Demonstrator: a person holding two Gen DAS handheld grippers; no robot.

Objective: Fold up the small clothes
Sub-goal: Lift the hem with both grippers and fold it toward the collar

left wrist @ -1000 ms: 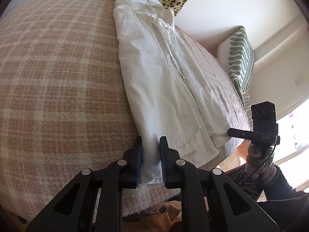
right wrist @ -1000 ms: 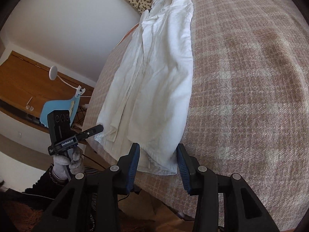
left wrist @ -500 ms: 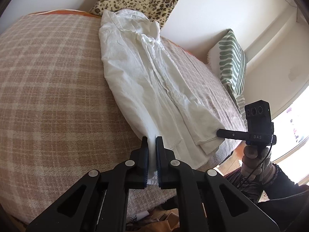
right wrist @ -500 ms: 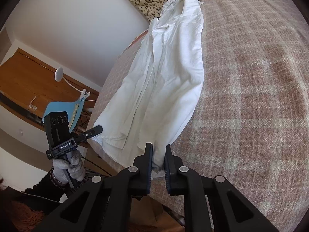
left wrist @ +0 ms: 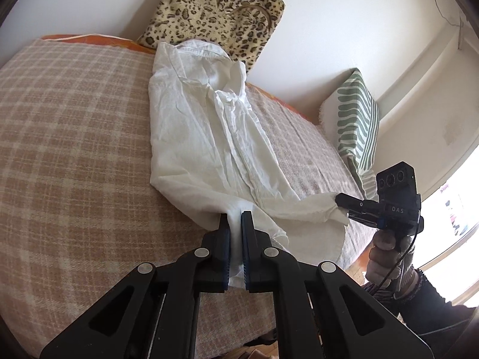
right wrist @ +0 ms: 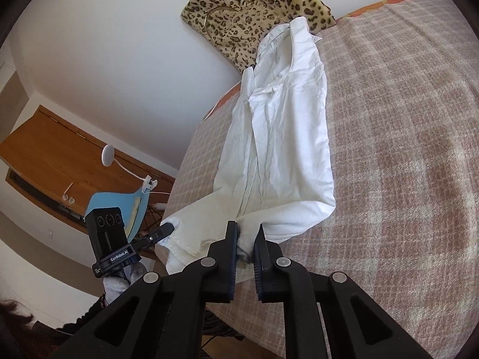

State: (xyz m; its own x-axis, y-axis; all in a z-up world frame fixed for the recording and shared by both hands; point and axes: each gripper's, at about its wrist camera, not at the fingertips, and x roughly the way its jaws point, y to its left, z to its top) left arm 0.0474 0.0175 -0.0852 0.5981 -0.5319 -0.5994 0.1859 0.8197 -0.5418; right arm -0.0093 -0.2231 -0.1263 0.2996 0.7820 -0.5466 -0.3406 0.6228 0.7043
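Note:
A white button shirt [left wrist: 209, 125] lies lengthwise on the plaid bedspread [left wrist: 74, 149], its sides folded in and its collar at the far end. My left gripper [left wrist: 235, 218] is shut on one corner of the near hem and holds it up off the bed. My right gripper [right wrist: 247, 230] is shut on the other hem corner of the shirt [right wrist: 287, 137]. Each wrist view shows the other tool: the right gripper [left wrist: 339, 202] pinches cloth at the right, and the left gripper [right wrist: 169, 228] pinches it at the left. The lifted hem sags between them.
A leopard-print bag [left wrist: 215, 15] leans on the wall behind the collar. A green striped pillow [left wrist: 356, 119] stands at the bed's far right corner. Past the bed's left side are a blue chair [right wrist: 119, 206] and a white clip lamp [right wrist: 107, 155]. The bed's near edge lies just below the grippers.
Both grippers closed on the hem corners, then rose and pulled the hem off the bed. The shirt's lower end now hangs between them instead of lying flat.

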